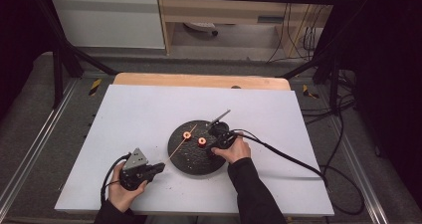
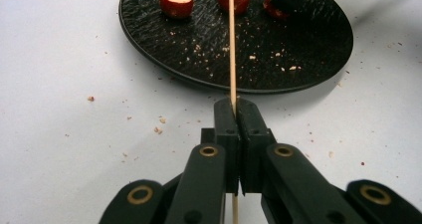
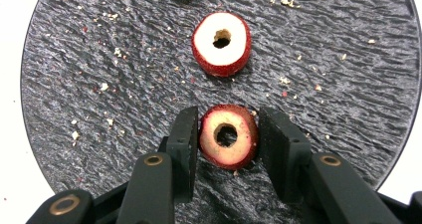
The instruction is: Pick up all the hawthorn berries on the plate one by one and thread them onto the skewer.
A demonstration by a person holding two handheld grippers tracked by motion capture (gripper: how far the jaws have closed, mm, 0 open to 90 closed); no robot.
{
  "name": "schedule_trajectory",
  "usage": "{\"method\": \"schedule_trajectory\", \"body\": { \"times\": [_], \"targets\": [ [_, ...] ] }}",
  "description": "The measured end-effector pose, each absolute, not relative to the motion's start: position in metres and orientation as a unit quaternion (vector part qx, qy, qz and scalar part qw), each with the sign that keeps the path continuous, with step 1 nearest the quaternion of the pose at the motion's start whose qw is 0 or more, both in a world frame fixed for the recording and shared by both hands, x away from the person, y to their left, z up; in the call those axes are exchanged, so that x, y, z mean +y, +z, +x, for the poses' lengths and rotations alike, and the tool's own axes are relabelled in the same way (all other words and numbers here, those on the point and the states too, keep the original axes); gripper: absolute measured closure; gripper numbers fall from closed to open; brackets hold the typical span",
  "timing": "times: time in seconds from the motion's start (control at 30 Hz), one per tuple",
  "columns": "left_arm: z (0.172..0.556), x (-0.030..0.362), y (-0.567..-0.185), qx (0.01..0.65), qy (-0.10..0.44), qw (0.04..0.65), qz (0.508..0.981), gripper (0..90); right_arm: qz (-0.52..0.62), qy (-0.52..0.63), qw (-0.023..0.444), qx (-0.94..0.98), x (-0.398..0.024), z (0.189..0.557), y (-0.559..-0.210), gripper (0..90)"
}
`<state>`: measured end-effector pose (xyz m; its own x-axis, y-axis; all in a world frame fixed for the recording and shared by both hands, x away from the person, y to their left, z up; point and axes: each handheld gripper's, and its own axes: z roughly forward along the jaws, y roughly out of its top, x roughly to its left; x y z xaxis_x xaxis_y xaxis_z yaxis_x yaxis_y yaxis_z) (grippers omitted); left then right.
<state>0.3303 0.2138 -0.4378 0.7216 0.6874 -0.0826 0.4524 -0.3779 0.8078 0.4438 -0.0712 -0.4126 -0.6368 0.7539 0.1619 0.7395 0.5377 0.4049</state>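
The left gripper (image 2: 233, 115) pinches a thin wooden stick (image 2: 231, 45), the right gripper (image 3: 226, 134) squeezes a cored red fruit (image 3: 228, 136) on the round black plate (image 3: 99, 59), and next it likely lifts it toward the stick.

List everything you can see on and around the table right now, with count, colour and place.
Plate: one, black, round, mid-table on the white surface.
Cored fruit pieces: three, red skin with pale flesh, on the plate; one sits between the right claw's pads.
Skewer: one, thin, pale wood, reaching from the left claw over the plate.
Crumbs: many, tan, scattered on plate and table.
Table: one, white top, wooden edge at the back.
Cabinet: one, light wood, behind the table.
Left claw: black, shut on the skewer.
Right claw: black, closed on the fruit piece.
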Motion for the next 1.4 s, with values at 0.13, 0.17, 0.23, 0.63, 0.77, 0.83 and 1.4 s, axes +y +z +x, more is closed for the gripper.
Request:
{"method": "schedule_trajectory", "body": {
  "times": [0.13, 0.17, 0.23, 0.63, 0.77, 0.83, 1.4],
  "targets": [
    [0.33, 0.214, -0.437, 0.348, 0.136, 0.437, 0.818, 88.3, 0.43, 0.227, 0.007, 0.874, -0.072, 0.444, -0.412, 61.9],
    [0.33, 0.214, -0.437, 0.348, 0.137, 0.437, 0.818, 88.3, 0.431, 0.229, 0.005, 0.873, -0.072, 0.444, -0.411, 61.9],
    [0.329, 0.214, -0.437, 0.347, 0.137, 0.438, 0.818, 88.3, 0.432, 0.233, 0.005, 0.871, -0.072, 0.443, -0.409, 62.0],
    [0.328, 0.212, -0.436, 0.346, 0.14, 0.44, 0.817, 88.3, 0.428, 0.271, 0.019, 0.862, -0.083, 0.437, -0.392, 62.2],
    [0.328, 0.212, -0.436, 0.346, 0.14, 0.441, 0.816, 88.3, 0.432, 0.291, 0.02, 0.854, -0.09, 0.433, -0.389, 62.3],
    [0.328, 0.212, -0.436, 0.346, 0.141, 0.44, 0.816, 88.3, 0.433, 0.305, 0.022, 0.848, -0.094, 0.43, -0.388, 62.3],
    [0.325, 0.208, -0.435, 0.343, 0.143, 0.445, 0.815, 88.3, 0.439, 0.467, 0.03, 0.767, -0.117, 0.401, -0.39, 62.2]
  ]
}}
